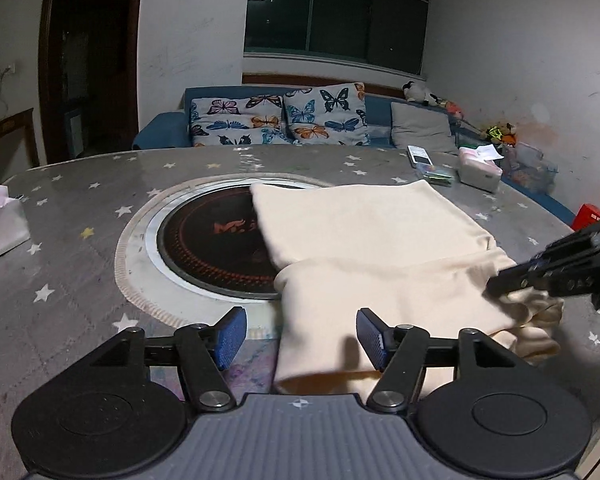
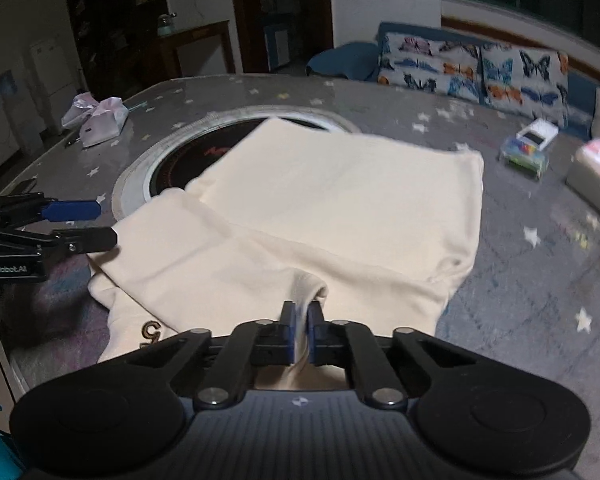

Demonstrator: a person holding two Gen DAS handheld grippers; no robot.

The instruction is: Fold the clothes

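Cream cotton garment (image 1: 364, 248), partly folded, lies on grey star-print tablecloth (image 1: 80, 208); far-left corner overlaps round black inset hotplate (image 1: 212, 248). Right gripper (image 2: 302, 320): jaws together, clamped on bunched near edge of garment, right of hotplate. Left gripper (image 1: 300, 336): jaws apart, gripping nothing, over garment's near-left edge, just near side of hotplate. Bare cloth left of hotplate up to white tissue pack (image 1: 2, 226). White tissue box (image 1: 480, 170) & small clutter far right of hotplate, clear of garment.
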